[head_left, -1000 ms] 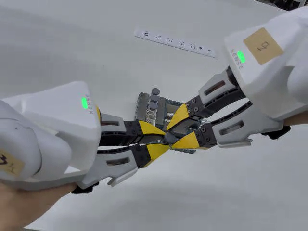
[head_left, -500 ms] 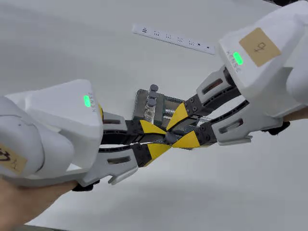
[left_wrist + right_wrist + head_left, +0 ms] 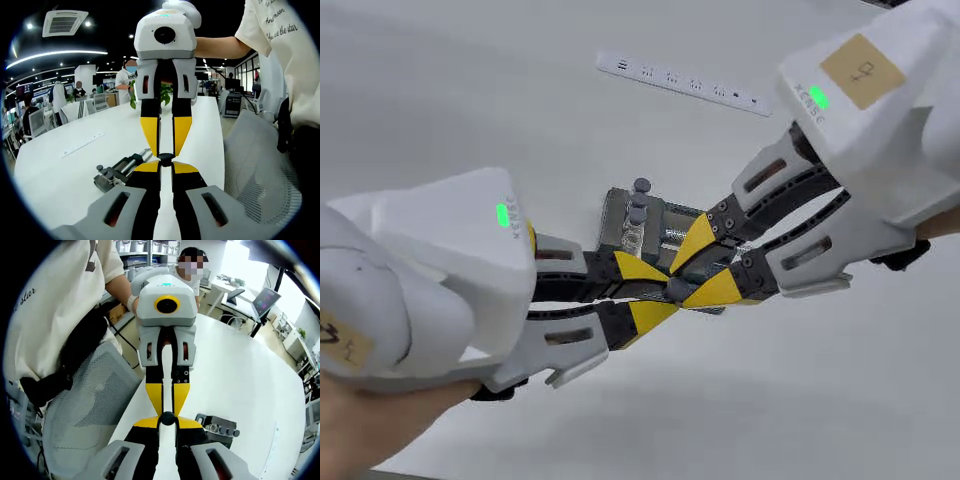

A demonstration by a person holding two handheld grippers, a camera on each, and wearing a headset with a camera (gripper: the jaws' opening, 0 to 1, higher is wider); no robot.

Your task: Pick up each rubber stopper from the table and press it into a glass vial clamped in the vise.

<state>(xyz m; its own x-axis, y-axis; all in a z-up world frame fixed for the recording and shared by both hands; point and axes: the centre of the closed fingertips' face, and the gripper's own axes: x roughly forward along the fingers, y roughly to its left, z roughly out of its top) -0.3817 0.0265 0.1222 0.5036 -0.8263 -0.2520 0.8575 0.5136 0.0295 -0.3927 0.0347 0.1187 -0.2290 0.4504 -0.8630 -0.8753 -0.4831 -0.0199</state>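
My left gripper (image 3: 667, 291) comes in from the left and my right gripper (image 3: 684, 289) from the upper right. Their yellow tips meet nose to nose just in front of the vise (image 3: 615, 222). A small dark rubber stopper (image 3: 676, 290) sits pinched where the tips meet, and both pairs of jaws are closed onto it. It appears as a dark knob (image 3: 165, 159) in the left gripper view and as a round dark stopper (image 3: 167, 418) in the right gripper view. A row of glass vials (image 3: 637, 222) stands clamped in the vise, the far ones capped with grey stoppers (image 3: 641, 187).
A white power strip (image 3: 680, 84) lies on the white table behind the vise. The vise (image 3: 117, 171) lies low and to the left in the left gripper view; the vise (image 3: 218, 430) is low right in the right gripper view. A mesh chair (image 3: 85, 405) and a person stand by the table edge.
The two grippers stay tip to tip on the stopper. The right gripper's body has drifted slightly up and to the right.
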